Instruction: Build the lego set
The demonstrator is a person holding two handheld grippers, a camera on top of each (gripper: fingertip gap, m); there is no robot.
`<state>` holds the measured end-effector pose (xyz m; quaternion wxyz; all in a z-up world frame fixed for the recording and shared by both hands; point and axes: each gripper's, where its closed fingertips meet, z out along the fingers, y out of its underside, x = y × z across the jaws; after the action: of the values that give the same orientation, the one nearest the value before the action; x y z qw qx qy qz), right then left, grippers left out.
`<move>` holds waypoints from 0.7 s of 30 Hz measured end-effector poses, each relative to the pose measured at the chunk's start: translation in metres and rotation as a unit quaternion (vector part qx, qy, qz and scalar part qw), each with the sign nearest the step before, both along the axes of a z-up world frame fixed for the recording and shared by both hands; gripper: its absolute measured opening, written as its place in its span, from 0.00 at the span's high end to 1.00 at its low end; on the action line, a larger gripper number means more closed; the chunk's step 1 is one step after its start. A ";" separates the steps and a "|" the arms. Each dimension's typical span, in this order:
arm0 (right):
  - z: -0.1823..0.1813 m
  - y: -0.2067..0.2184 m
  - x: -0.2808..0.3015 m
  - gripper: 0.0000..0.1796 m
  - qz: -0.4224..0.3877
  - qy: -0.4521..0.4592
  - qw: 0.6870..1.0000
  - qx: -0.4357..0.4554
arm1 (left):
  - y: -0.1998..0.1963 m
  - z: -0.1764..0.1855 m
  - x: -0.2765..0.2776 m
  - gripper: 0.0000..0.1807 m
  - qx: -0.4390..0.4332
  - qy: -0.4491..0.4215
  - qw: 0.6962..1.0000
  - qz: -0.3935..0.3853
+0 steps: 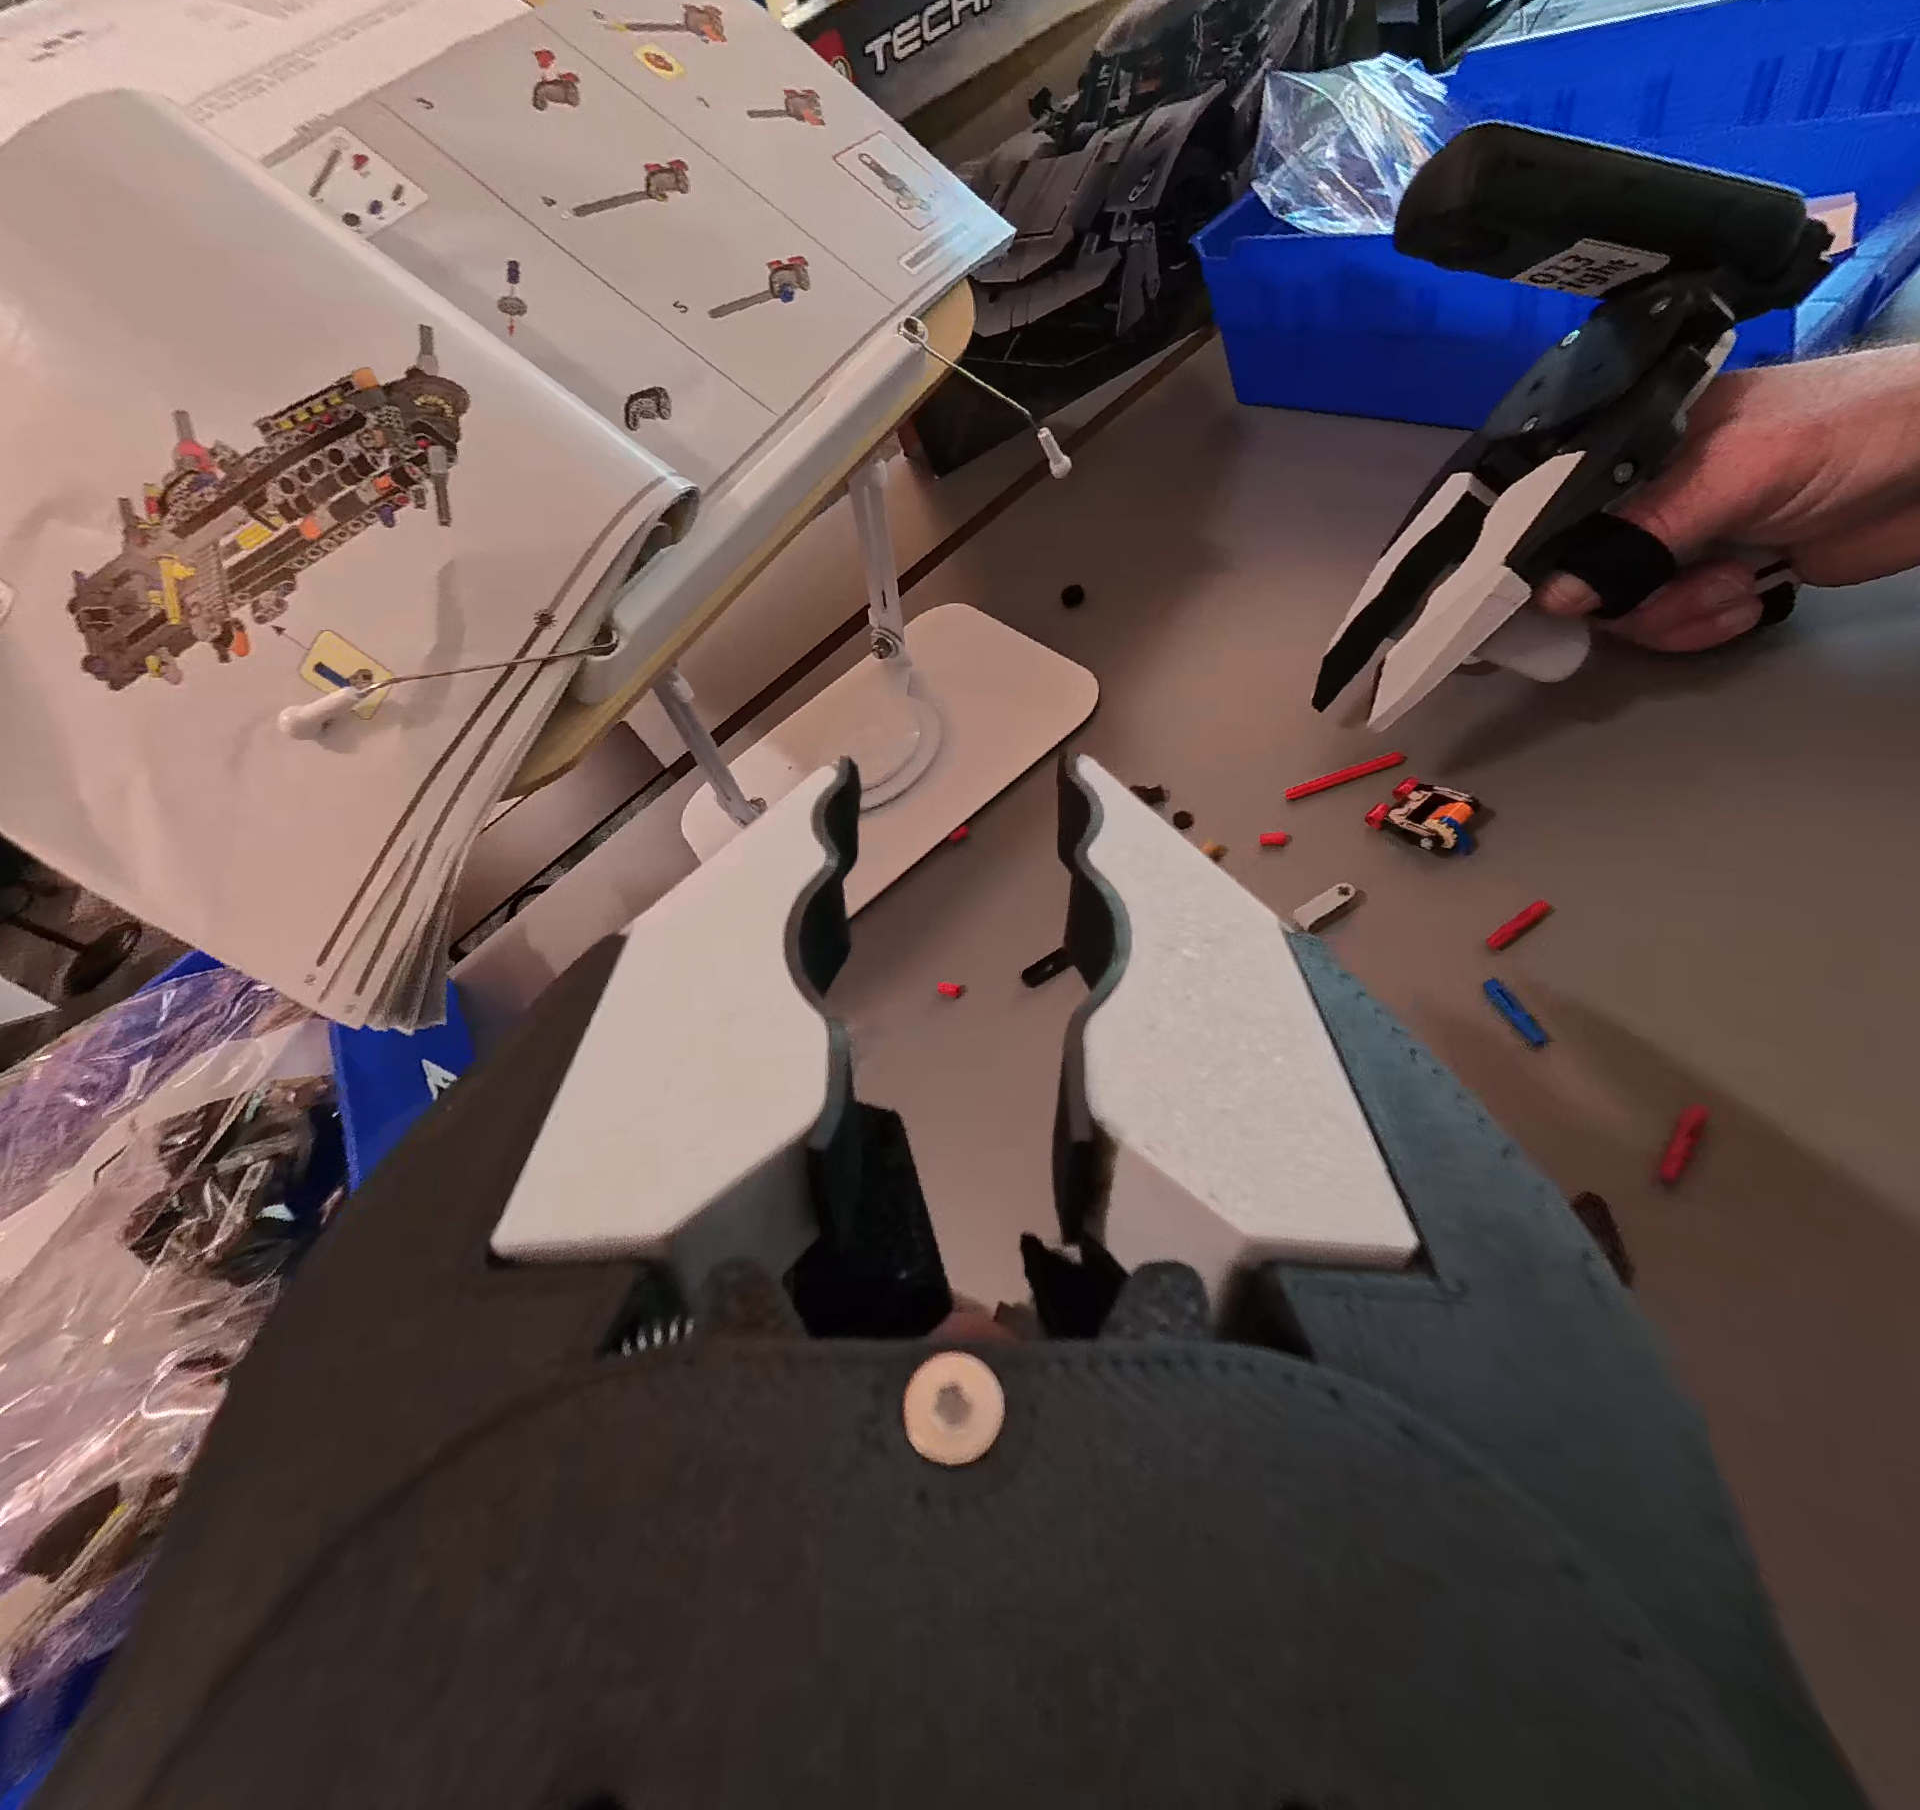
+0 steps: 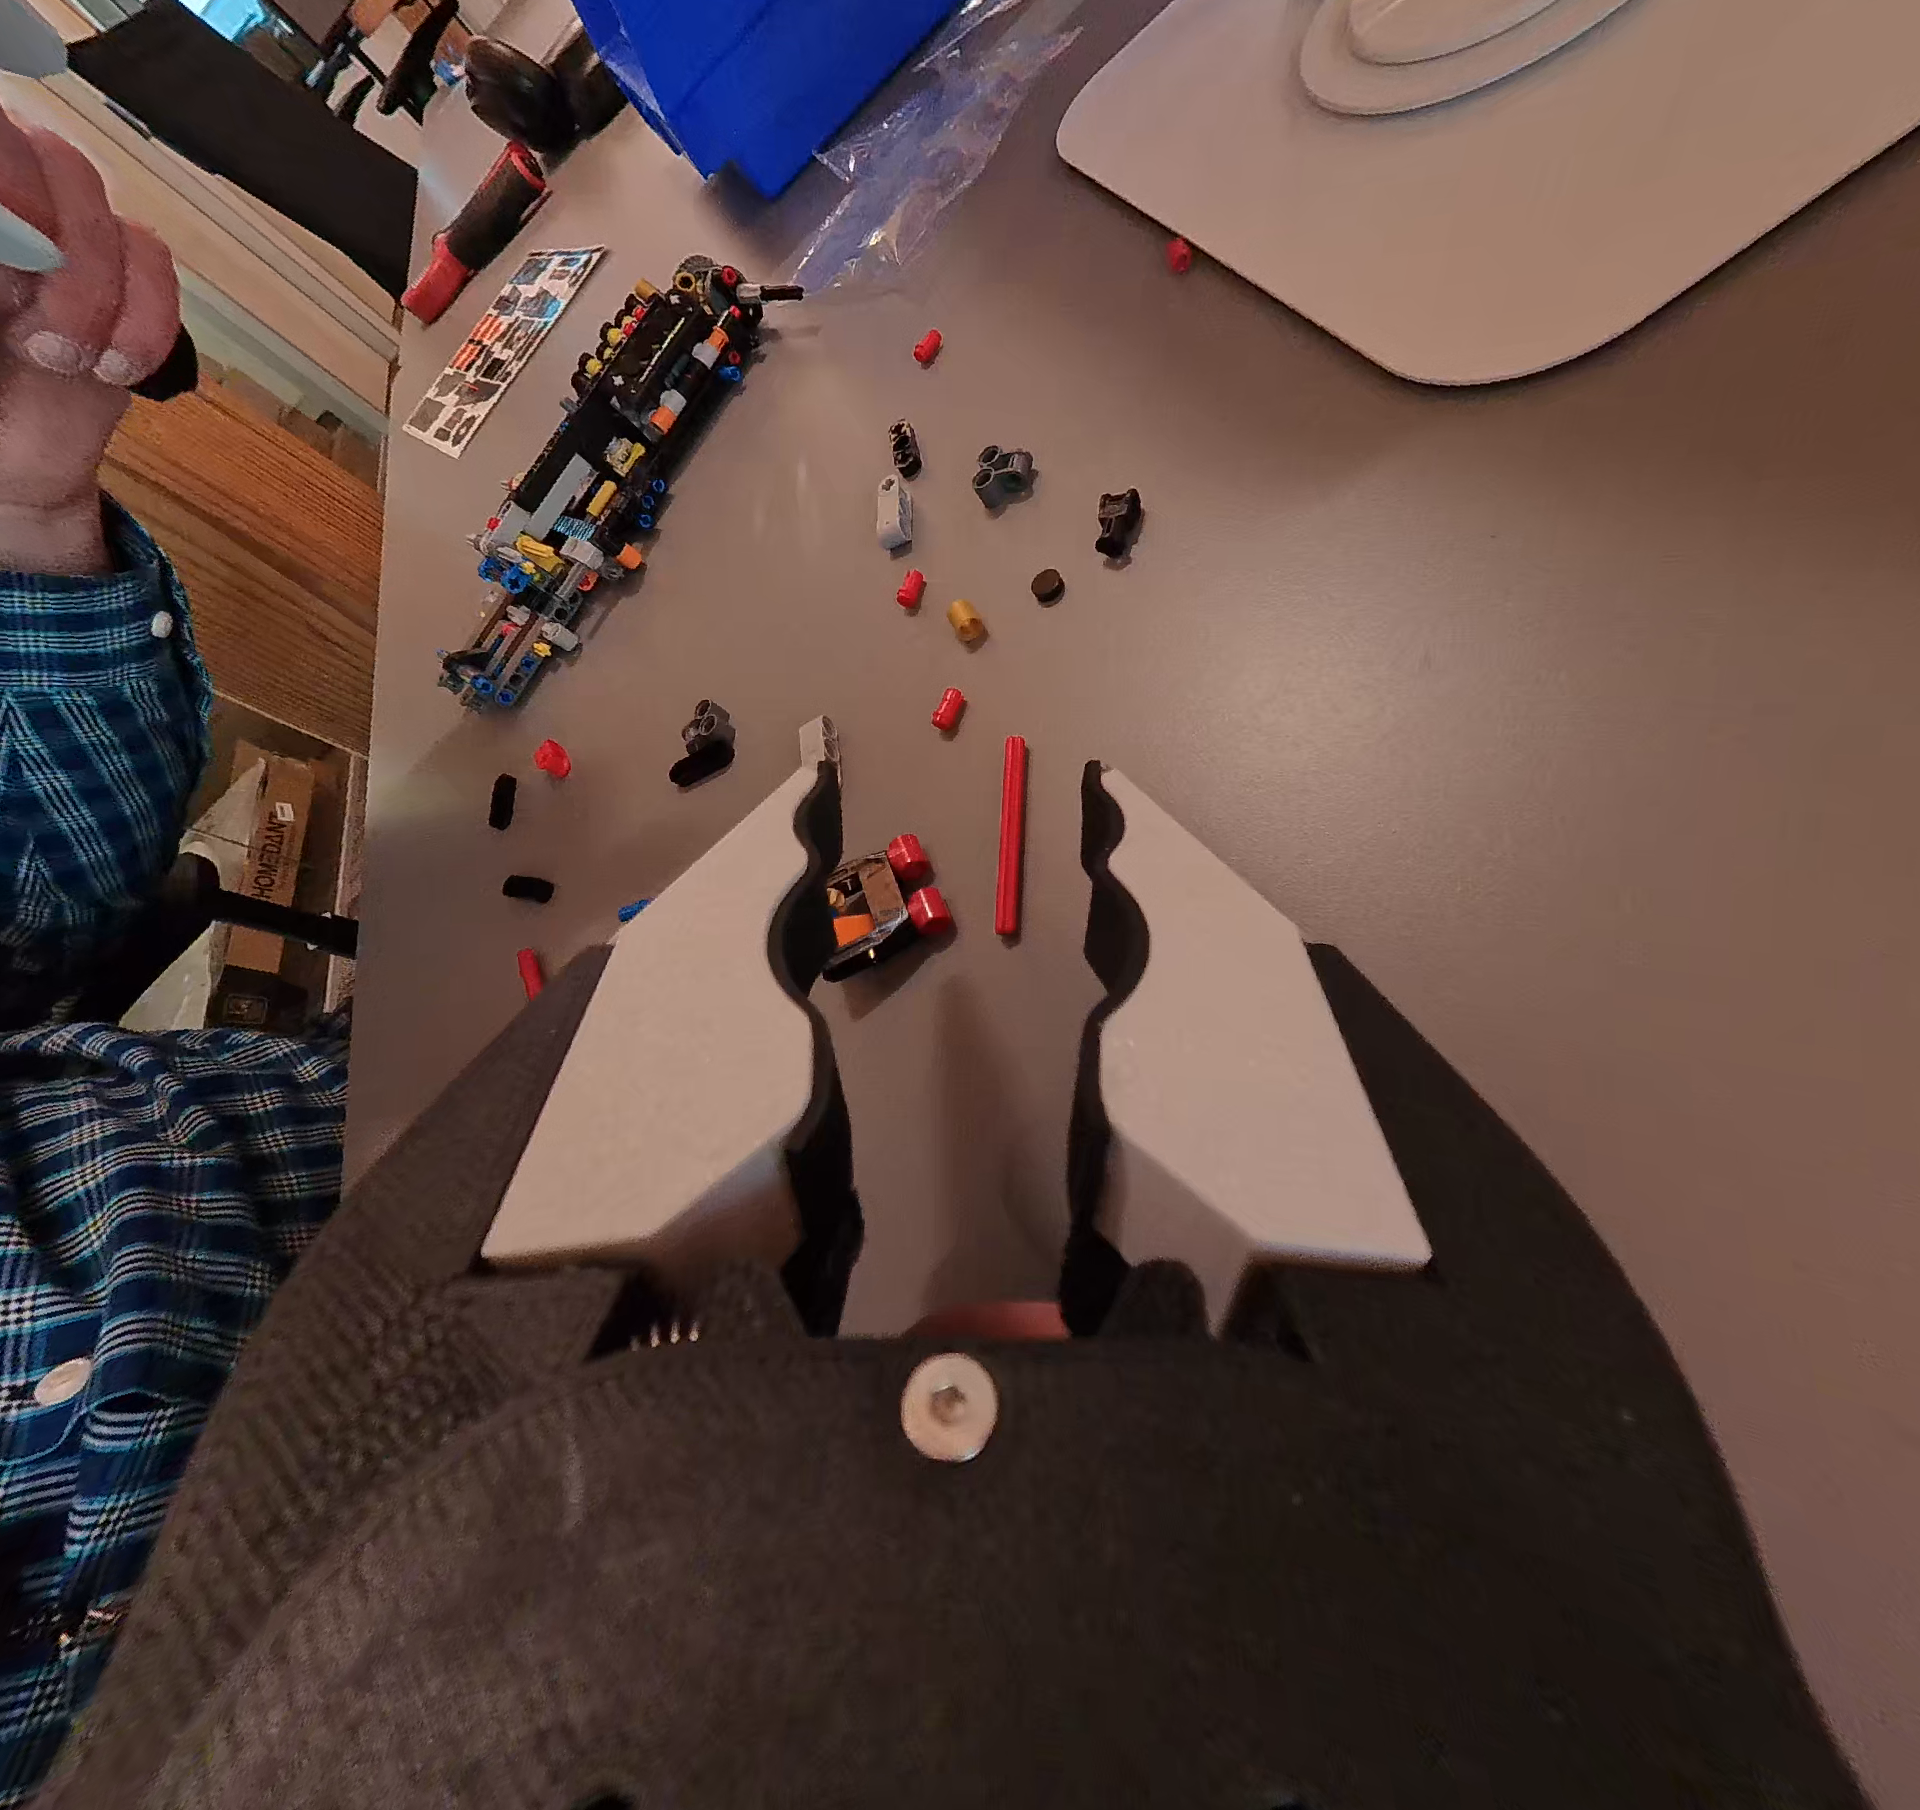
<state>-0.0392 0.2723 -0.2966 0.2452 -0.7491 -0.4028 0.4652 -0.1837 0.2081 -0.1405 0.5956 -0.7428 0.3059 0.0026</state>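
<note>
My left gripper (image 1: pixel 961 789) is open and empty, held above the table and facing the base of the book stand (image 1: pixel 997 700). My right gripper (image 2: pixel 956 784) is open and empty; it also shows in the left wrist view (image 1: pixel 1361 706), tips angled down at the table. Below its jaws lie a small sub-assembly with red ends (image 2: pixel 878 908) and a long red axle (image 2: pixel 1010 835); both also show in the left wrist view, the sub-assembly (image 1: pixel 1429 815) and the axle (image 1: pixel 1343 776). A long, partly built chassis (image 2: pixel 613 493) lies farther off. An open instruction booklet (image 1: pixel 343 389) rests on the stand.
Small loose red, black, grey and yellow pieces (image 2: pixel 966 617) are scattered on the grey table (image 2: pixel 1455 825). A sticker sheet (image 2: pixel 504 347) lies by the chassis. Blue bins (image 1: pixel 1351 326) with plastic bags and the set's box (image 1: pixel 1091 150) stand behind. A person's sleeve (image 2: pixel 104 1137) is at left. One gripper's finger ends stand about 25 cm off the other's.
</note>
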 end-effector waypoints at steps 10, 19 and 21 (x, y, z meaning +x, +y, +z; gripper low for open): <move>-0.001 0.000 0.001 0.76 -0.001 -0.003 1.000 0.002 | 0.000 0.007 -0.021 0.76 0.006 0.013 0.999 0.032; -0.002 0.000 0.000 0.76 0.001 -0.007 1.000 0.004 | -0.012 0.014 -0.109 0.72 -0.014 0.053 0.990 0.127; -0.002 0.000 0.000 0.76 0.001 -0.009 1.000 0.005 | -0.021 0.002 -0.126 0.72 -0.065 0.056 0.987 0.135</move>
<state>-0.0392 0.2718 -0.2988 0.2452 -0.7515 -0.4082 0.4567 -0.3099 0.1870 -0.1387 0.5221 -0.8132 0.2349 0.1047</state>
